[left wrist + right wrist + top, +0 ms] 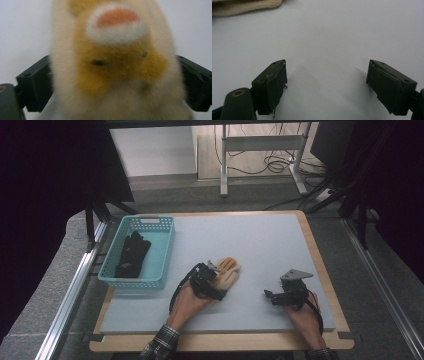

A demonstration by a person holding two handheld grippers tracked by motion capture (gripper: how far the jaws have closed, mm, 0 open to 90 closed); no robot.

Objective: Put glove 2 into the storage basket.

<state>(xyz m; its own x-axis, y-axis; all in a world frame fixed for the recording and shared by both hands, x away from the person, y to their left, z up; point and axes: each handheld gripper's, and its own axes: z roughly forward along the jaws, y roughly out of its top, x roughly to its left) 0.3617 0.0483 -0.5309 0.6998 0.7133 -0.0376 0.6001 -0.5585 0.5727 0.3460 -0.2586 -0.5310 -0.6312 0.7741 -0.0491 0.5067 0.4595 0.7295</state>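
From above, the left gripper (212, 279) is seen at a tan glove (229, 272) lying mid-mat, right of the blue basket (161, 251). In the left gripper view, the glove (117, 75) is flanked by both jaws; contact cannot be judged. In the right gripper view, the right gripper (327, 85) is spread wide over bare mat.

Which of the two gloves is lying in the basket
The black glove is; it lies inside the teal basket at the table's left. The other, a cream and orange fuzzy glove, lies on the mat at the left gripper, between its fingers.
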